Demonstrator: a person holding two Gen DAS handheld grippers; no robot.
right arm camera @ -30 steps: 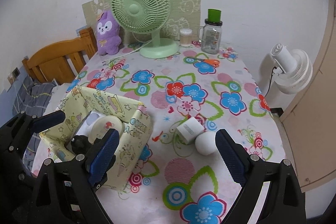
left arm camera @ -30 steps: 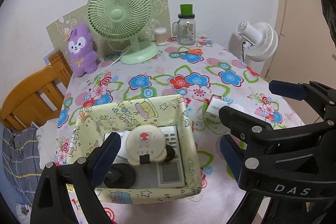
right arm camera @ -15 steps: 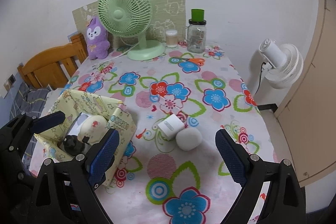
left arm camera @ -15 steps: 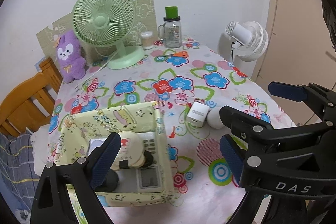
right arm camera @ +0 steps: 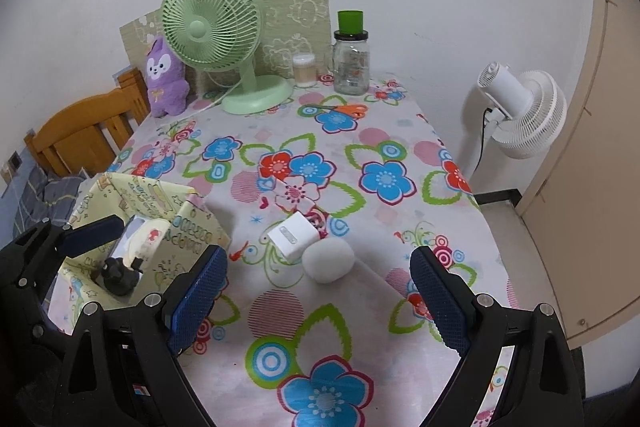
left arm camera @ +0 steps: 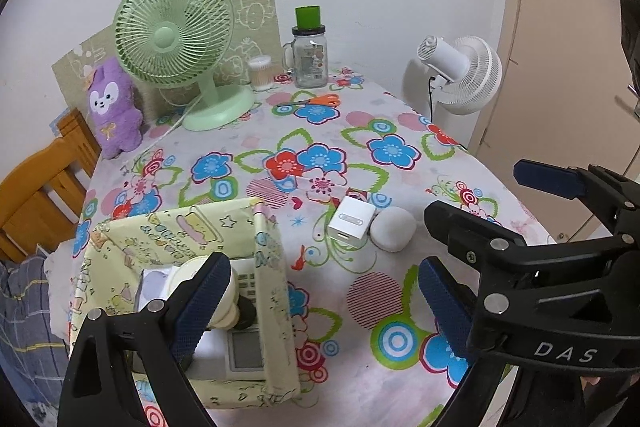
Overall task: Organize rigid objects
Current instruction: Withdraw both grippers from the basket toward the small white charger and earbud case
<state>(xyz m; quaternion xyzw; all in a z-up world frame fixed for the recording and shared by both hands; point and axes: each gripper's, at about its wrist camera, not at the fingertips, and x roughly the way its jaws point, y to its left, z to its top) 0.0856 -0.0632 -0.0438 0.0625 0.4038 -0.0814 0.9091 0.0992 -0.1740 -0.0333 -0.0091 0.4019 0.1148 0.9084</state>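
Note:
A white cube charger (left arm camera: 352,225) (right arm camera: 294,235) and a white rounded case (left arm camera: 392,233) (right arm camera: 328,259) lie touching on the flowered tablecloth. To their left stands a yellow-green patterned box (left arm camera: 264,267) (right arm camera: 192,227) holding a round cream item, a grey keypad device and a black piece. My left gripper (left arm camera: 320,303) is open; its left finger shows in front of the box. My right gripper (right arm camera: 320,293) is open above the cloth, with the charger and case lying beyond its fingertips. Neither holds anything.
At the back stand a green desk fan (left arm camera: 176,39), a purple plush (left arm camera: 114,107), a small tub (left arm camera: 260,67) and a jar with a green lid (left arm camera: 310,55). Orange scissors (left arm camera: 320,101) lie near it. A white fan (left arm camera: 464,75) and a wooden chair (left arm camera: 36,187) flank the table.
Both grippers have drifted to the right over the table; the box slid left in both views and the charger and case came nearer the middle. Both stayed open.

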